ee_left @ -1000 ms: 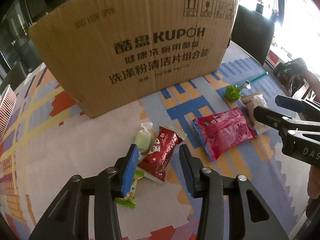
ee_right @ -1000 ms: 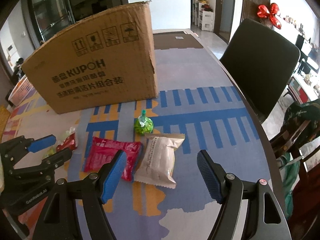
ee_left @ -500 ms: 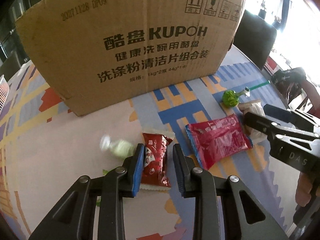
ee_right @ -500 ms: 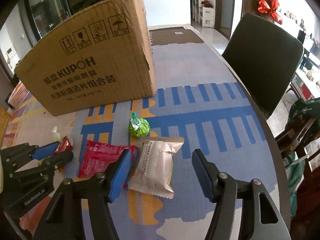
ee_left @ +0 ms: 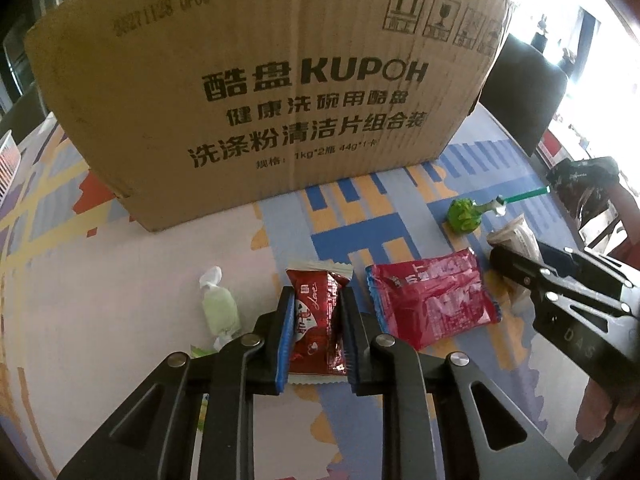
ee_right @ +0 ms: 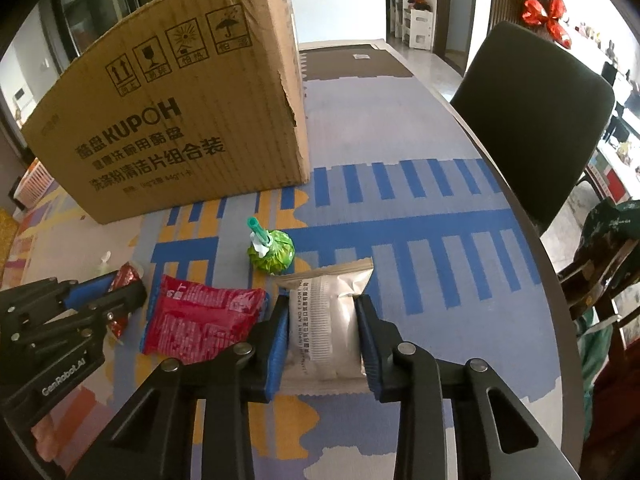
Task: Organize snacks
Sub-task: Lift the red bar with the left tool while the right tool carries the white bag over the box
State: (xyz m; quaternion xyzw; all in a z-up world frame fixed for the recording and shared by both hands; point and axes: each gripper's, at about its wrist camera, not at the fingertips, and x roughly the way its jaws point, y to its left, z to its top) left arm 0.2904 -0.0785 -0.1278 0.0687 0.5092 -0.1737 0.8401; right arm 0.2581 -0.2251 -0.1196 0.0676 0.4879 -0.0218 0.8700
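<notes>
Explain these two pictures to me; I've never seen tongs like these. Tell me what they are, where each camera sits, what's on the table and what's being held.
No robot here: a person carries one hand-held gripper in each hand, each with a camera looking along its two fingers.

The left camera's picture shows the left hand-held gripper shut on a small dark red packet. The right camera's picture shows the right hand-held gripper, its jaws having just been closing, pressed on a white packet.

Both packets lie on a table with a colourful cloth. Also there: a cardboard box, a larger red packet, a green lollipop and a pale green candy.
</notes>
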